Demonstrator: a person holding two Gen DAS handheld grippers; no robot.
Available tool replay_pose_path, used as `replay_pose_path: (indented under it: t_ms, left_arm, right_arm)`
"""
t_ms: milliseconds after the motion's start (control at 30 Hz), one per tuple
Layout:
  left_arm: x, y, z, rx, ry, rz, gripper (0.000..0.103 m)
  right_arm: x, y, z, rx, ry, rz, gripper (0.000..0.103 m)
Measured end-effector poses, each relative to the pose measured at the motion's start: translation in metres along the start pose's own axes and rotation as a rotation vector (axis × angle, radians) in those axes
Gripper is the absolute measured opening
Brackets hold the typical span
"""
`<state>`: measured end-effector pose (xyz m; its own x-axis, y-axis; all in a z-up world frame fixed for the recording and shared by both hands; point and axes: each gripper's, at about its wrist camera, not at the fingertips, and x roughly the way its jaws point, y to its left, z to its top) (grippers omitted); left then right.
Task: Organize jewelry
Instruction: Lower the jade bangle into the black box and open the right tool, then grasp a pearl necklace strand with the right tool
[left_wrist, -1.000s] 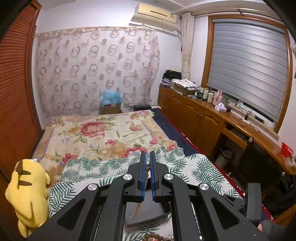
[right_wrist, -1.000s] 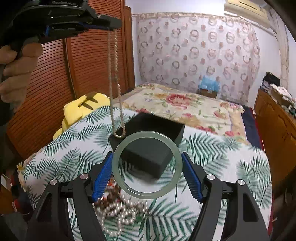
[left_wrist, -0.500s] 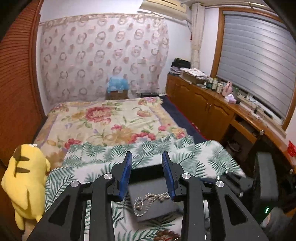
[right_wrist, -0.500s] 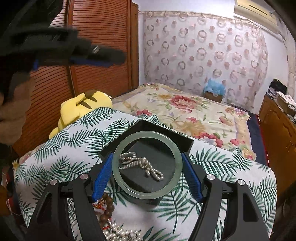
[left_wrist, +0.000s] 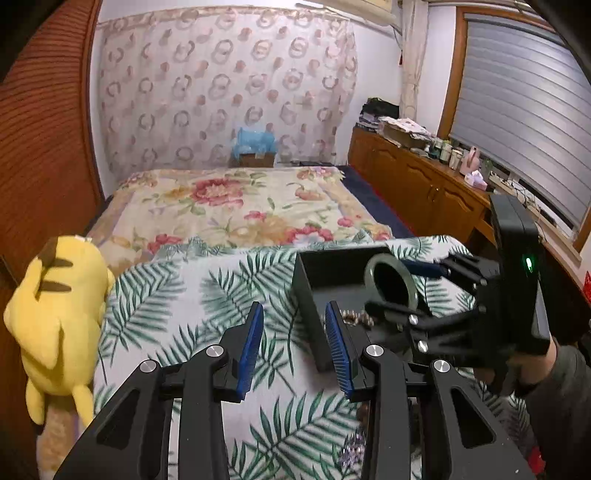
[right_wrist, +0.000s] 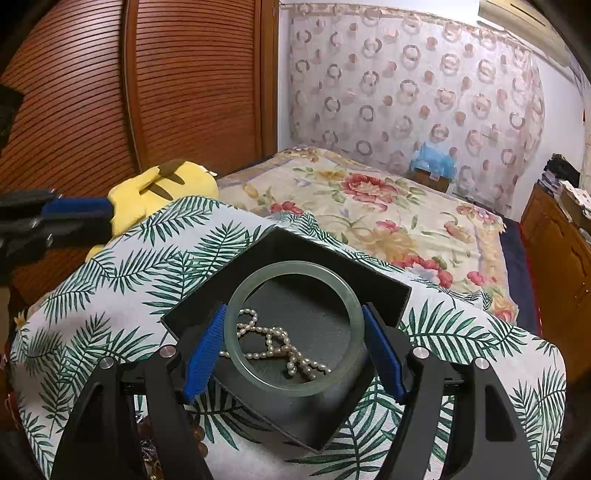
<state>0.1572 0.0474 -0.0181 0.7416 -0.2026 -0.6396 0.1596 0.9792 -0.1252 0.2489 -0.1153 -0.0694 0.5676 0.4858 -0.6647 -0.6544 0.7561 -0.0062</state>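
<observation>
Nearest my right camera, my right gripper (right_wrist: 293, 347) was clamped on the jade bangle (right_wrist: 291, 328), a blue pad pressing each side of the ring. The bangle faced the lens almost flat-on, its opening pointing forward along the fingers, so it had no real long axis; in the left view it stood tilted on edge (left_wrist: 391, 282). It hung over the open black box (right_wrist: 369, 291), which sat corner-on toward me on the palm-leaf cloth (right_wrist: 110, 295). Seen through the ring, the pearl necklace (right_wrist: 280, 343) lay in a loose tangle on the box floor, strung roughly from upper left to lower right; the bangle's rim crossed over part of it, and I couldn't tell whether the two touched.

My left gripper (left_wrist: 293, 349) had its jaws parted with nothing between them, having just been opening. It hovered over the cloth just left of the box's near wall (left_wrist: 310, 321).

At the bottom edge of both views some beads (left_wrist: 351, 446) were cut off and blurred; I couldn't make out what they were. Further left, a yellow plush toy (left_wrist: 55, 314) leaned at the cloth's edge. Beyond lay the floral bedspread (right_wrist: 369, 206).
</observation>
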Motion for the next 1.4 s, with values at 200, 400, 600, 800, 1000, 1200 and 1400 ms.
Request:
replay_pose_path:
  t_ms: [200, 400, 600, 800, 1000, 1200, 1400]
  left_arm:
    - [0.002, -0.007, -0.022, 0.0, 0.032, -0.012, 0.033]
    - [0.002, -0.019, -0.042, 0.013, 0.055, -0.033, 0.036]
    - [0.002, -0.031, -0.064, 0.011, 0.075, -0.047, 0.043]
    - [0.005, -0.041, -0.087, 0.019, 0.107, -0.042, 0.047]
    - [0.005, -0.047, -0.101, 0.004, 0.125, -0.061, 0.048]
    - [-0.001, -0.051, -0.107, 0.009, 0.121, -0.066, 0.054]
    - [0.001, -0.054, -0.112, 0.017, 0.138, -0.06, 0.058]
  right_arm:
    - [-0.005, 0.002, 0.001, -0.004, -0.013, -0.001, 0.075]
    - [-0.039, -0.004, -0.009, 0.042, -0.057, 0.004, 0.075]
    - [-0.074, -0.005, -0.049, 0.083, -0.053, 0.024, 0.075]
    - [-0.094, 0.001, -0.094, 0.102, -0.012, 0.042, 0.049]
    - [-0.102, 0.025, -0.13, 0.119, 0.041, 0.084, 0.034]
    - [-0.096, 0.051, -0.144, 0.082, 0.099, 0.094, 0.023]
    - [-0.086, 0.052, -0.149, 0.05, 0.148, 0.046, 0.012]
